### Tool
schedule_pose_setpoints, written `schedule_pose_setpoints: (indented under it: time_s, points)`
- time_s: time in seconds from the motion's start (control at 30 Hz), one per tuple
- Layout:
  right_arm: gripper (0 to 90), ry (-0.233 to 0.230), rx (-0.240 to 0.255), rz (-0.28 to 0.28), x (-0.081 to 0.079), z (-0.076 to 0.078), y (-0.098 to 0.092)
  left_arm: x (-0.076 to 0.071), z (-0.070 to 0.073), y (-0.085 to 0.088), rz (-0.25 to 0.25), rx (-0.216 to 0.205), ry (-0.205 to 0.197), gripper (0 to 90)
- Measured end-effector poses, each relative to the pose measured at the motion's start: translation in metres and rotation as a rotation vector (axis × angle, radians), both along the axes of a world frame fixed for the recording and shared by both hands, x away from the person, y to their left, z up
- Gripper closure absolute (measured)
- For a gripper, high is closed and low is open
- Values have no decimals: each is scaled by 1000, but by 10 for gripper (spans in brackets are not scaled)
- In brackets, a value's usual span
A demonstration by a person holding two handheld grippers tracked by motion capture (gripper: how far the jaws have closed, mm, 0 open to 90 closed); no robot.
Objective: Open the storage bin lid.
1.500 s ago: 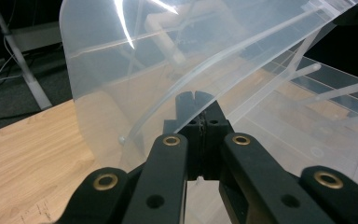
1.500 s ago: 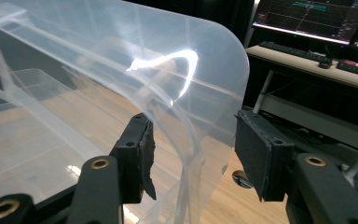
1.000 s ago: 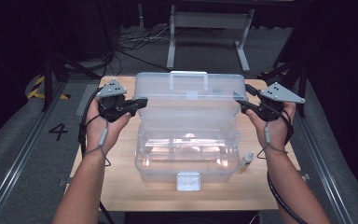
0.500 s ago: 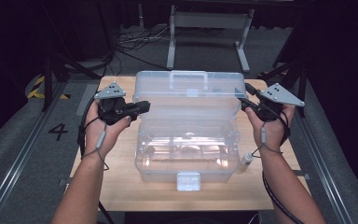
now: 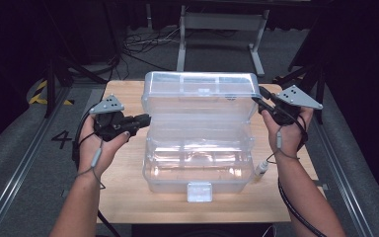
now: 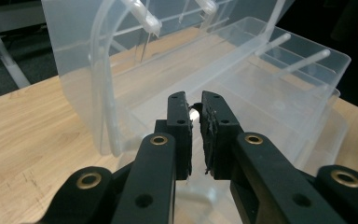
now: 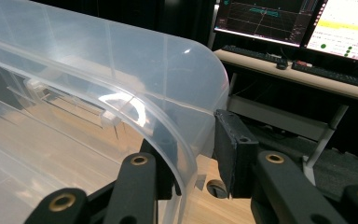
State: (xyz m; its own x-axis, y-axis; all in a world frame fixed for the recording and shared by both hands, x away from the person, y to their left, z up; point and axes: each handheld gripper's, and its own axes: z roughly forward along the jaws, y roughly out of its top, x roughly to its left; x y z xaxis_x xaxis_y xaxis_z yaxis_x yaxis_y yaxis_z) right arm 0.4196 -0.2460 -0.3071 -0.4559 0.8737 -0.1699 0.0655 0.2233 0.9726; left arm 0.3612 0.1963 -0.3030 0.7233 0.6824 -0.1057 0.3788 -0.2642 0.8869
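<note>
A clear plastic box stands on the wooden table with its lid raised upright. My left gripper points at the lid's left side from just outside it. Its jaws have just been opening and stand a narrow slit apart with nothing pinched between them. At the lid's upper right corner is my right gripper. Its jaws have just been closing and straddle the lid's curved edge. One jaw is behind the plastic, and a gap shows beside the outer pad.
A small white tube lies on the table by the box's right front corner. The box's latch faces the front edge. A metal stand and floor cables lie behind the table. Monitors stand beyond the lid.
My left gripper has drawn back to the left, off the lid's side, and its jaws have parted a little. The right gripper's jaws have narrowed around the lid's corner. The lid stays raised.
</note>
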Motion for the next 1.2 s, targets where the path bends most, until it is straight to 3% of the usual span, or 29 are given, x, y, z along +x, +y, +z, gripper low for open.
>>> schedule_pose_setpoints:
  time_s: [0.4,0.57,0.9,1.2]
  points:
    - [711,36,-4,5,8,4,-1,-28,-13,5,-63,64,7,822]
    - [717,46,-5,13,10,4,-3,-39,-31,4,-116,107,50,830]
    - [725,77,10,24,13,3,-5,-48,-63,-1,-208,142,129,847]
    - [723,83,7,29,15,4,-6,-44,-87,-6,-232,157,194,853]
